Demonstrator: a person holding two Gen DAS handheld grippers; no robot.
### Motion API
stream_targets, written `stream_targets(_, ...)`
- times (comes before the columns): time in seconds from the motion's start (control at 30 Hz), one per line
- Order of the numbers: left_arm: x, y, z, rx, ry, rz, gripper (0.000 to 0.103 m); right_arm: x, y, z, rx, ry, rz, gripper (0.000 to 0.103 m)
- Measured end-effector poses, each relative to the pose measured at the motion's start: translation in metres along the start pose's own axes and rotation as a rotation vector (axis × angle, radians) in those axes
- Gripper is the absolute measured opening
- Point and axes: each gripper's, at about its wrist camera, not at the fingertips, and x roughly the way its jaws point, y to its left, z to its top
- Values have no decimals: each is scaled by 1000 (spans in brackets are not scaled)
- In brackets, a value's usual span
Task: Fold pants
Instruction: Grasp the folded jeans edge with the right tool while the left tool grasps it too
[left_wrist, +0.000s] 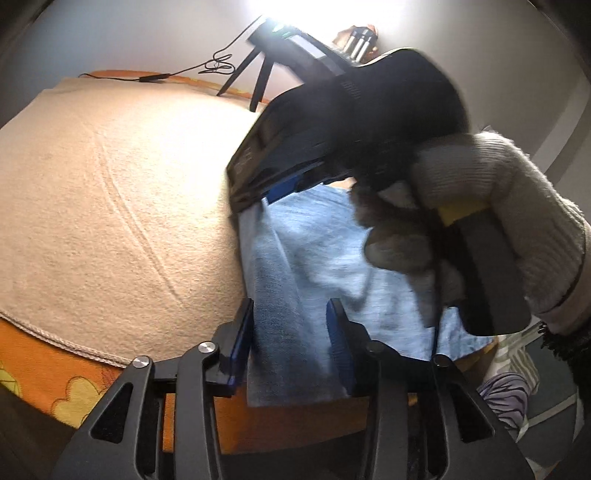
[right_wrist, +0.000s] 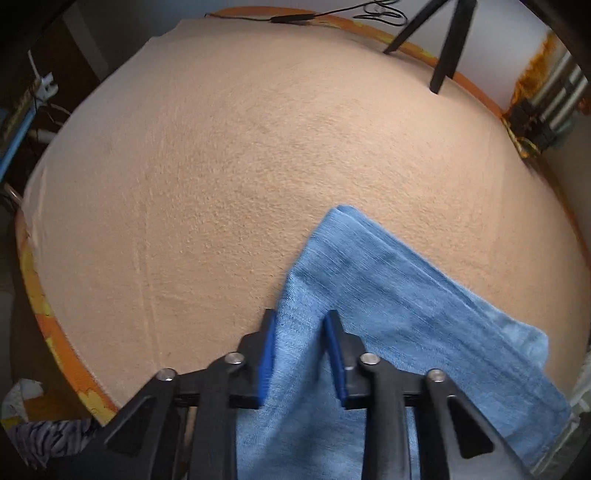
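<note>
The light blue denim pants (right_wrist: 388, 314) lie on a peach-coloured terry blanket (right_wrist: 240, 166) that covers a bed with an orange sheet printed with yellow shapes (left_wrist: 74, 391). The pants sit at the near edge of the blanket, with part of the cloth hanging over the orange edge toward the cameras.

In the left wrist view, the left gripper (left_wrist: 290, 343) has its blue-padded jaws set apart with a fold of the blue cloth running up between them; the cloth fills the gap, and the pads appear to pinch it on both sides. Ahead of it, the right gripper (left_wrist: 284, 192), held by a hand in a grey knitted glove (left_wrist: 480, 221), bites the far edge of the same cloth, its body blurred.

In the right wrist view, the right gripper's blue pads stand on either side of a raised ridge of the denim and hold it. From there the pants spread to the right, with a folded corner pointing toward the middle of the blanket.

At the far edge of the bed stand the black legs of a tripod (right_wrist: 447, 40), and a thin black cable (left_wrist: 155, 76) lies beside them.
</note>
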Motion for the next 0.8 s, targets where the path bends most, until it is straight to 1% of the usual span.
stream_targets(0.07, 8, -1, 2, -4, 12, 12, 39, -4, -4, -3, 6, -21, 32, 16)
stream_targets(0.13, 14, 1, 1, -16, 31, 14, 39, -8, -12, -8, 18, -35, 53, 13)
stream_targets(0.23, 16, -3, 1, -22, 25, 6, 38, -14, -24, -13, 44, -62, 91, 10)
stream_targets(0.3, 14, -7, 2, -9, 4, 0, 27, -18, -31, -16, 62, -82, 115, 8)
stream_targets(0.37, 8, -9, 8, 11, -23, -11, 23, -22, -44, -19, 78, -105, 143, 7)
stream_targets(0.4, 6, -13, 9, 21, -33, -15, 22, -27, -45, -29, 92, -119, 159, 7)
stream_targets(0.53, 0, -31, 18, 68, -74, -54, 20, -41, -70, -38, 159, -171, 255, 6)
stream_targets(0.6, -2, -42, 22, 90, -89, -78, 20, -52, -82, -48, 182, -201, 283, 6)
stream_targets(0.8, 6, -84, 32, 141, -109, -164, 19, -83, -130, -72, 252, -294, 324, 5)
